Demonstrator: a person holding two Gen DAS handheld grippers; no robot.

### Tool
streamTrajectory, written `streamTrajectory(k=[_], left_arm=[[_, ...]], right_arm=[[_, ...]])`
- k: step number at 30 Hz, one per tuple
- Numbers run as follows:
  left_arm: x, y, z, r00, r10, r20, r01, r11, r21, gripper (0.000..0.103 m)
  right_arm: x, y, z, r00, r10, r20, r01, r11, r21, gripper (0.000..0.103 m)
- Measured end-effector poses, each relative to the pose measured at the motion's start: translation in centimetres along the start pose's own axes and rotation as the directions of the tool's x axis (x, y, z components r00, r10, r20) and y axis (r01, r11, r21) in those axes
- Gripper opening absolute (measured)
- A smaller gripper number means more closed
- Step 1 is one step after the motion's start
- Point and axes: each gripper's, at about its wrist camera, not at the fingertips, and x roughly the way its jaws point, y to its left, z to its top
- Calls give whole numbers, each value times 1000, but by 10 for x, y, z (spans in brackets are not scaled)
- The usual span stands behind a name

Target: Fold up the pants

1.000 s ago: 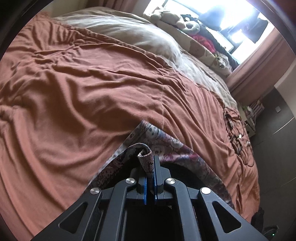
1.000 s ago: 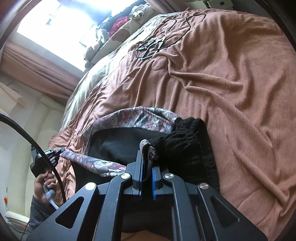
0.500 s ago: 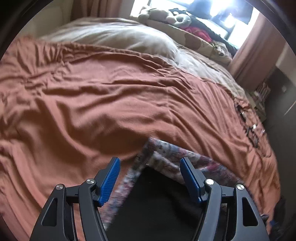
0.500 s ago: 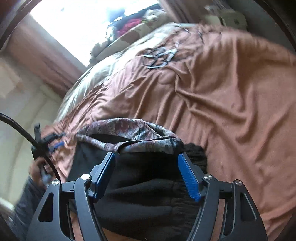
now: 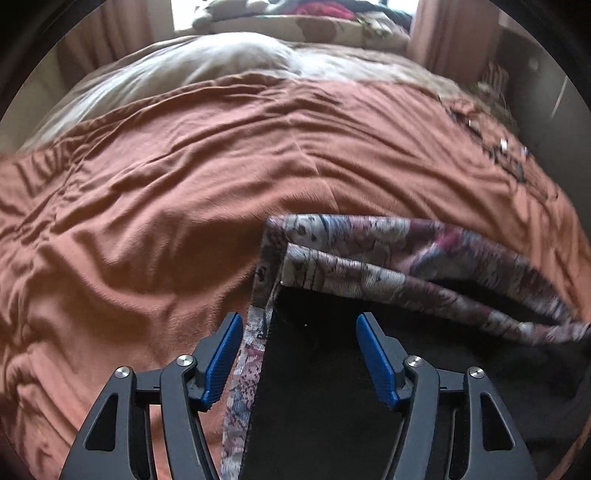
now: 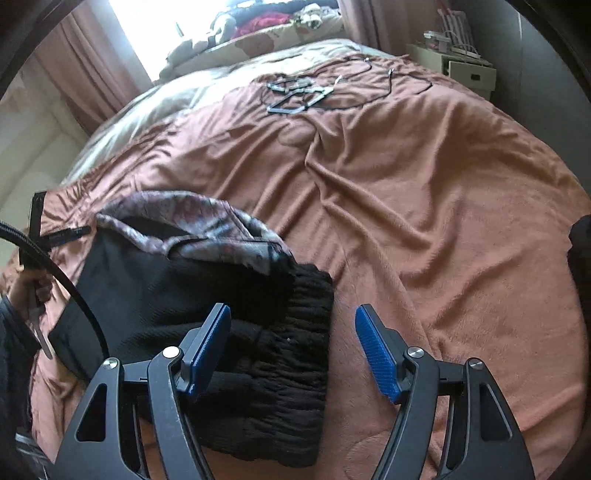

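The black pants (image 5: 325,369) with patterned floral hems (image 5: 369,254) lie folded on the rust-coloured blanket (image 5: 147,192). My left gripper (image 5: 297,356) is open and empty, just above the pants' left edge. In the right wrist view the pants (image 6: 166,295) lie at lower left, their black ribbed waistband (image 6: 280,350) on the right side and the patterned hem (image 6: 207,225) on top. My right gripper (image 6: 293,350) is open and empty over the waistband's right edge.
Black cables and small devices (image 6: 306,92) lie on the blanket at the far side. Pillows and stuffed toys (image 6: 258,26) line the window end. A white bedside unit (image 6: 465,70) stands at the far right. The person's left hand (image 6: 33,291) shows at the left.
Both grippers held the patterned hem a second ago, then opened and let it drop onto the pants. Both have since drawn back slightly; the pants lie still.
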Motion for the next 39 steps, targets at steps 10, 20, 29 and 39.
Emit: streamTrajectory(k=[10,20,29,39], left_arm=[[20,-7,-5,1000,-3,-3,3,998,63,36],[6,-8,-1,993,67,92,-75,994,85,0],[3,-1,1,993,82,86,-90,991,103,55],[21,-2,-8,995,17,95,-31,988,153,56]], right_arm=[[34,-3,8,998,-13,-56,13,1000,-2,32],[21,2,3,1000,-20,13,21,998,-58,8],[16,-5,1,1000,16,10,-16,1000,-24,12],[15,-9,-2,1000,28,15,-27,999,-22,12]])
